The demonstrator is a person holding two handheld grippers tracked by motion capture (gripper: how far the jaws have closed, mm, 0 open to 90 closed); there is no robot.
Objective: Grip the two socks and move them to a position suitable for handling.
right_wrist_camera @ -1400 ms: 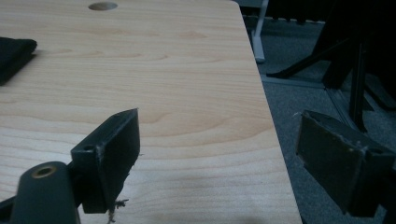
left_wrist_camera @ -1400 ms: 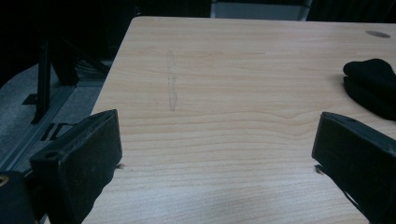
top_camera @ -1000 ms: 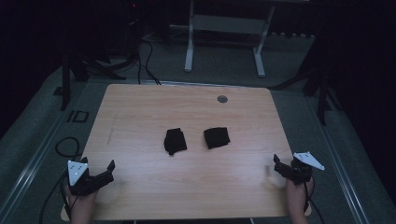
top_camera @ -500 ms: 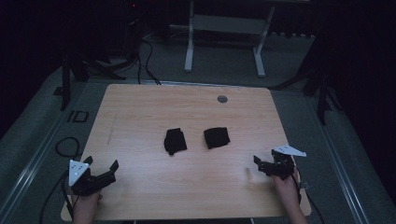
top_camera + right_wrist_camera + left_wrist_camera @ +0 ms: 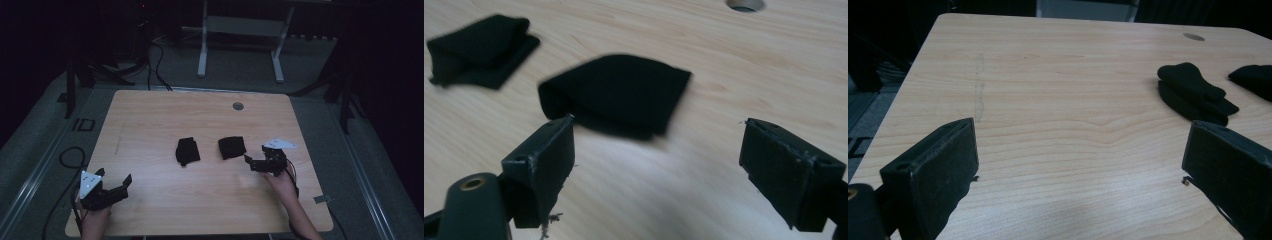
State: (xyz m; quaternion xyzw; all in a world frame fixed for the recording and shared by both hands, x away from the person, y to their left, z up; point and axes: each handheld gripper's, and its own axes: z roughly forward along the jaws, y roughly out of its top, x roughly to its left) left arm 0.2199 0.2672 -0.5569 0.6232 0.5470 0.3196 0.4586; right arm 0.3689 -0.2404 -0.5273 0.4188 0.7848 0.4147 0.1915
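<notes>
From above, the right gripper (image 5: pixel 256 163), jaws wide, nears the right cloth (image 5: pixel 231 147) at its 10 o'clock and may only nudge it; its own view shows that cloth (image 5: pixel 616 95) lying flat, while the left gripper (image 5: pixel 1078 175) gapes idle.

Wide-apart jaws of the right gripper (image 5: pixel 656 165) frame a folded black cloth (image 5: pixel 616 92) lying on the pale wooden counter (image 5: pixel 774 65).

Both black two-jaw grippers, left (image 5: pixel 120 186) and right (image 5: pixel 251 162), carry a grey three-cornered plate; their flat rectangular jaws are scuffed.
</notes>
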